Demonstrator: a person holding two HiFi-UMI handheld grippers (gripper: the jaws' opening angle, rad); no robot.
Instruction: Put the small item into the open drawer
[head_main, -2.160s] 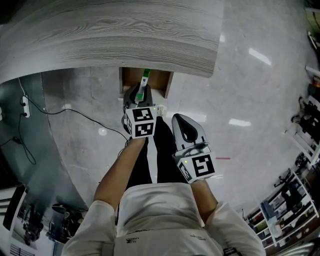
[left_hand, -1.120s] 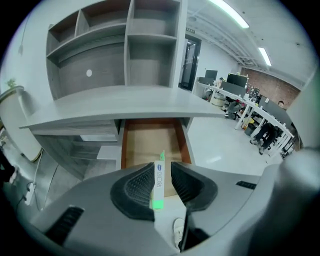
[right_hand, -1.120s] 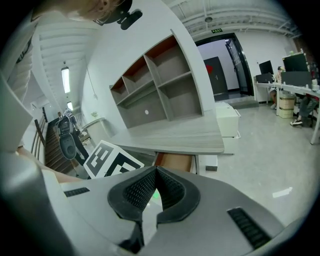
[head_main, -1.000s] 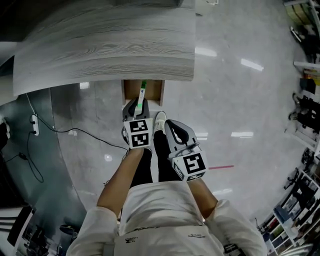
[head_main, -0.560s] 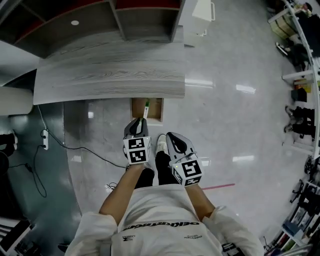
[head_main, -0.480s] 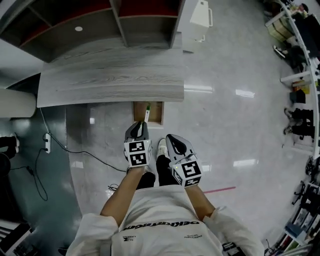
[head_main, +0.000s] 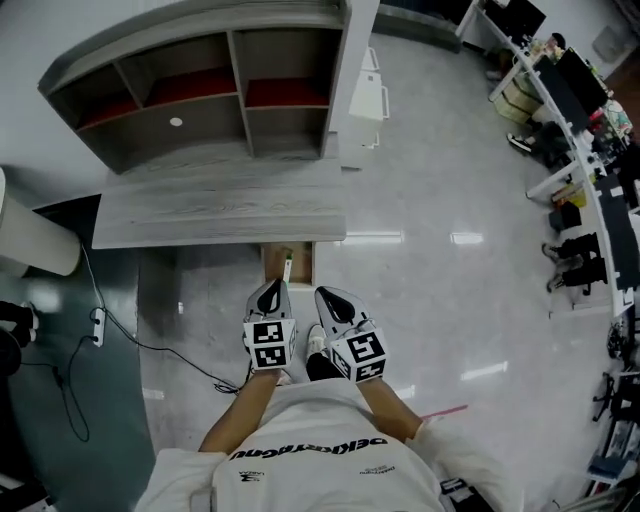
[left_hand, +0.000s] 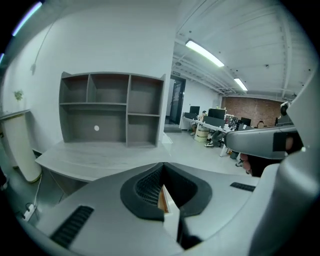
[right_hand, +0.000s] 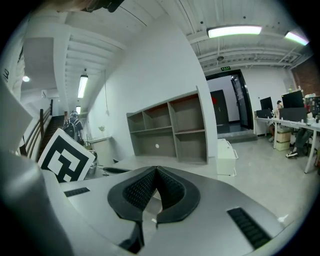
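The open wooden drawer (head_main: 268, 262) sticks out from under the grey desk (head_main: 220, 215). A small white and green item (head_main: 286, 269) lies inside it. My left gripper (head_main: 270, 289) hangs just short of the drawer's front, apart from the item. Its jaws are shut with nothing between them; in the left gripper view the left gripper (left_hand: 162, 165) points over the desk. My right gripper (head_main: 328, 297) is beside it, over the floor, also shut and empty. The right gripper view has the right gripper (right_hand: 156, 169) facing the shelf unit.
A grey shelf unit (head_main: 210, 110) stands behind the desk, with a white bin (head_main: 368, 92) to its right. A cable (head_main: 150, 345) and power strip (head_main: 98, 327) lie on the floor at left. Office desks and chairs (head_main: 570, 150) line the far right.
Both grippers have drawn back from the drawer toward my body. The small item has stayed in the drawer. The head view has lifted and now takes in the shelf unit.
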